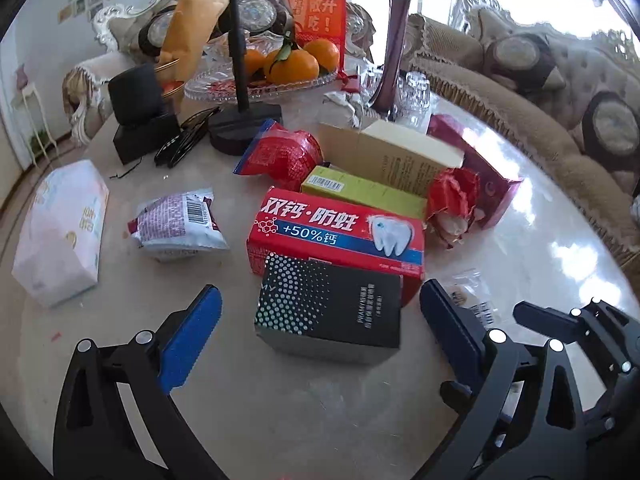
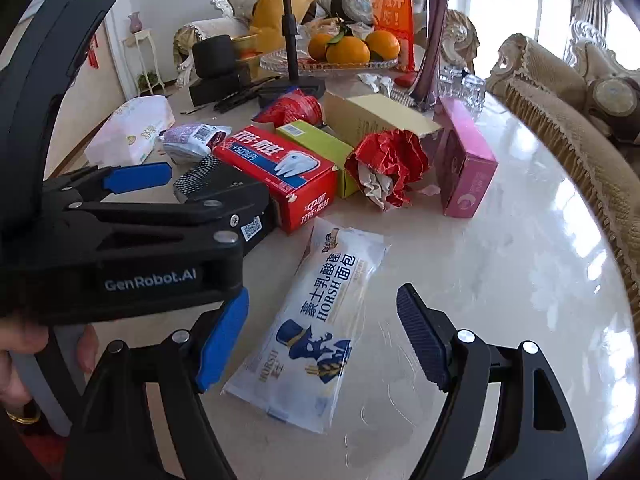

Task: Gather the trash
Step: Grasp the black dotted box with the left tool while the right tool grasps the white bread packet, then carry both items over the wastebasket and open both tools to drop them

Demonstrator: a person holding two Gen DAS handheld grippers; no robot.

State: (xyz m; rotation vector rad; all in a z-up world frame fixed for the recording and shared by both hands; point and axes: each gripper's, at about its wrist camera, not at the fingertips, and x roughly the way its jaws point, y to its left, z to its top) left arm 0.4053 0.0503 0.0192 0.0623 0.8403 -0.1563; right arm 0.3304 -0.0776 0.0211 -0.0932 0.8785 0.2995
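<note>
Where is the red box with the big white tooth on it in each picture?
Left wrist view: the red toothpaste box lies at the centre, just behind the black dotted box.
Right wrist view: the same box lies left of centre, behind the left gripper.
Shared landmark: the crumpled red wrapper.

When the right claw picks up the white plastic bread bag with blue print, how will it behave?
The white plastic bread bag lies flat and looks nearly empty, so it is probably light and floppy, sagging outside the grip. Its glossy film may slip. The right claw is open around it.
</note>
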